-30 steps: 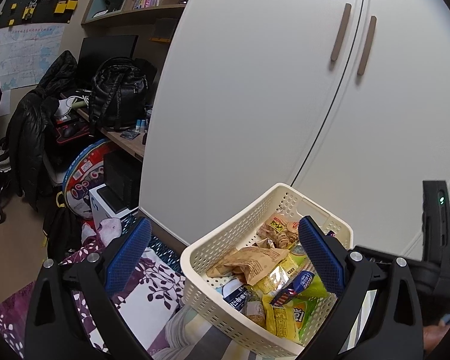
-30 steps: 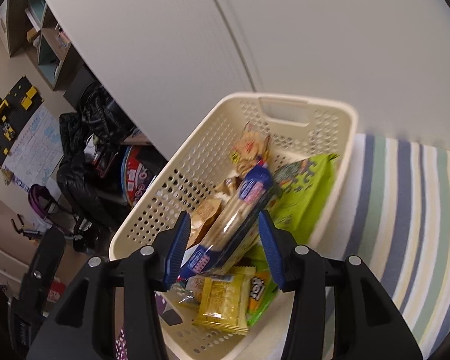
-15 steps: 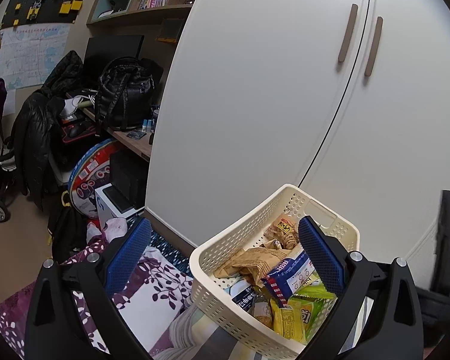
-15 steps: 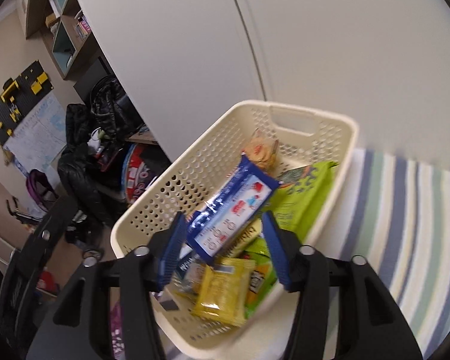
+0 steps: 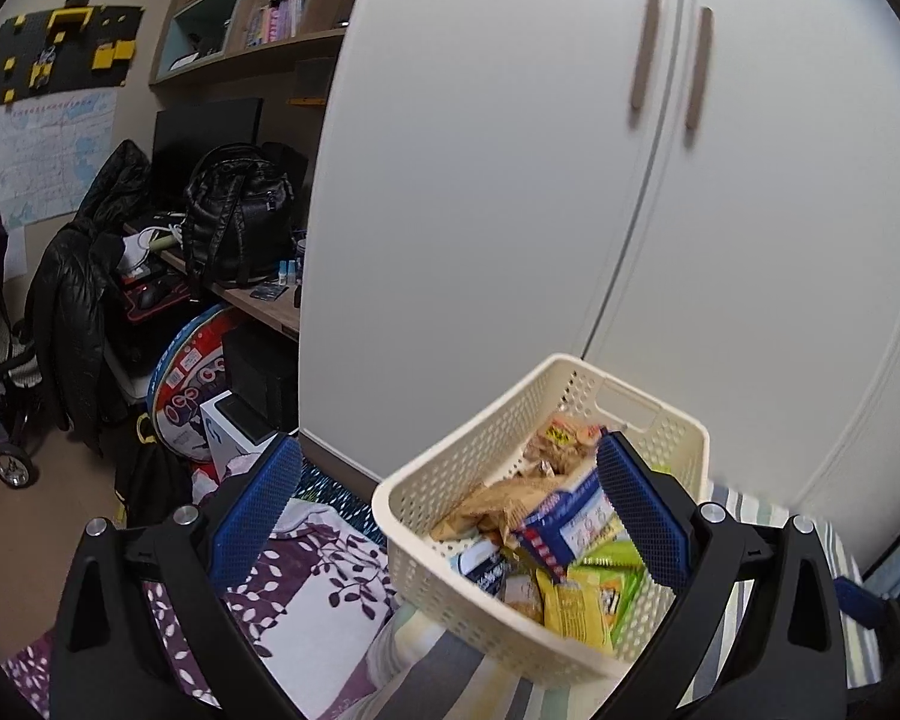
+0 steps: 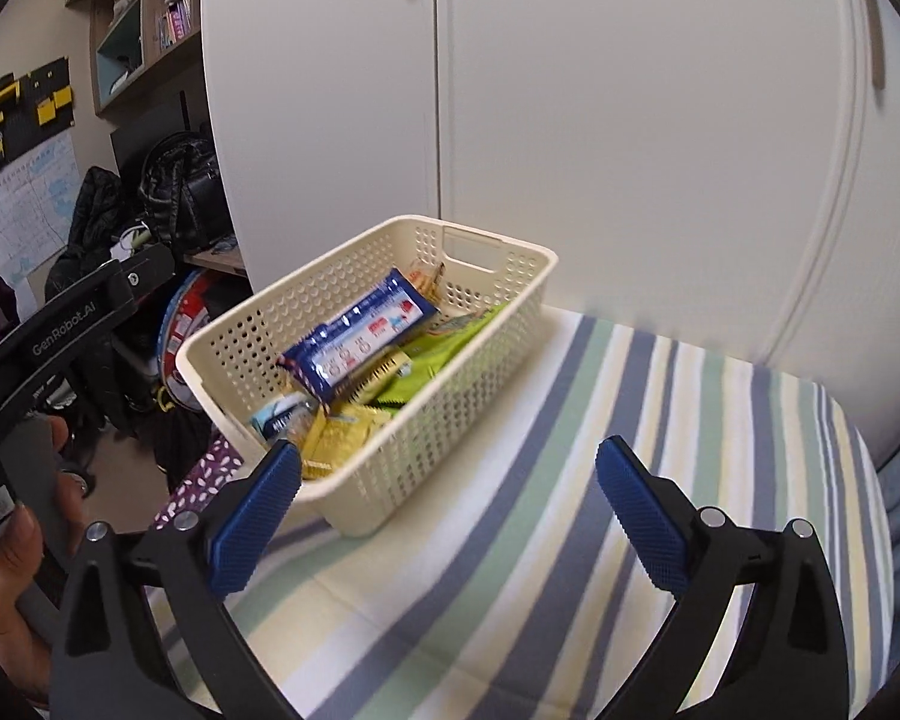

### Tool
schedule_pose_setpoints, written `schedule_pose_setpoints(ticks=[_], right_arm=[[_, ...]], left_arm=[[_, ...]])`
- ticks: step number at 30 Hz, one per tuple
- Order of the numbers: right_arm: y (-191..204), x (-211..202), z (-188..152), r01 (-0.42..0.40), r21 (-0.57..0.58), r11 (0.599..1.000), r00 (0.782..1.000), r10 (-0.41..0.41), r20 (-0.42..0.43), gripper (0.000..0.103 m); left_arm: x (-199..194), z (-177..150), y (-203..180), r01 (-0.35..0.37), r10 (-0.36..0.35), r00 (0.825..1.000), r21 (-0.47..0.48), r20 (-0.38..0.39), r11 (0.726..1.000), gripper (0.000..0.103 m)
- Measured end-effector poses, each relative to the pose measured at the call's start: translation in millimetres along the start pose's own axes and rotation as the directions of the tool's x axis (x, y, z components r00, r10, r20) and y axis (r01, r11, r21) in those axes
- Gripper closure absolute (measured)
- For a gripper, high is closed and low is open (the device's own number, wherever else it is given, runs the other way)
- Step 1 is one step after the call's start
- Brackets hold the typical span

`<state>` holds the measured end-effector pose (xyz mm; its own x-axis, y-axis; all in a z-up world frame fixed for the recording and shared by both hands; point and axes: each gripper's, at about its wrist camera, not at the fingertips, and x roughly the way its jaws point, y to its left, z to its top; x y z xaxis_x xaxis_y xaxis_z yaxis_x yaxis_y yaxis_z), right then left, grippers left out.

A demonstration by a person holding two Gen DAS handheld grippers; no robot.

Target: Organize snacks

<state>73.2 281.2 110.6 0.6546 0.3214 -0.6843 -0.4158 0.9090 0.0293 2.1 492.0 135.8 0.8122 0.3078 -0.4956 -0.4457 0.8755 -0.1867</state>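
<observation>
We face a tall white wardrobe (image 6: pixel 600 120) with smooth flat doors and slim brown handles, which fills the background of both views. To its left runs a cluttered desk (image 5: pixel 258 300) under open wooden shelves, with a black quilted backpack (image 5: pixel 237 222) standing on it and a black padded jacket (image 5: pixel 72 300) hanging beside it. Below us lies a striped bedcover (image 6: pixel 660 510) in blue, green and cream bands, and next to it a purple and white leaf-print blanket (image 5: pixel 306 576). On the striped cover, close to the wardrobe, sits the cream plastic basket (image 6: pixel 480 354), rectangular, perforated all round, with a slot handle in its far end. Inside it the snacks are piled loosely: a long blue and white biscuit pack (image 6: pixel 360 339) lies slantwise on top, over a green bag (image 6: pixel 450 354), a crinkled yellow packet (image 6: pixel 339 435) and, in the left view, a brown paper-like pouch (image 5: pixel 498 501). Our right gripper (image 6: pixel 447 510) hovers over the bare cover just in front of the basket, its ribbed blue pads spread wide and empty. Our left gripper (image 5: pixel 447 510) is likewise spread wide and holds nothing, its right pad overlapping the basket in view. A hand (image 6: pixel 6 594) grips the left tool's handle at the edge of the right view.
</observation>
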Motion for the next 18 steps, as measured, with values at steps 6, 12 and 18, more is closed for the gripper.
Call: schedule_pose_setpoints(ticks=[6, 12, 18], right_arm=[[-1.5, -21.5, -16.9, 0.016, 0.037, 0.999, 1.000, -0.017, 0.020, 0.005], [1.3, -48.2, -26.8, 0.059, 0.043, 0.997, 0.994, -0.063, 0.088, 0.005], [8.2, -72.4, -37.8, 0.149, 0.008, 0.989, 0.973, -0.148, 0.175, 0.005]], left_arm=[[-35.3, -10.3, -16.2, 0.020, -0.020, 1.000, 0.135, 0.002, 0.991, 0.003], [-74.3, -16.3, -25.8, 0.007, -0.018, 0.999, 0.224, 0.050, 0.975, 0.003], [-95.0, -28.0, -27.7, -0.004, -0.009, 0.999, 0.272, 0.046, 0.962, 0.003]])
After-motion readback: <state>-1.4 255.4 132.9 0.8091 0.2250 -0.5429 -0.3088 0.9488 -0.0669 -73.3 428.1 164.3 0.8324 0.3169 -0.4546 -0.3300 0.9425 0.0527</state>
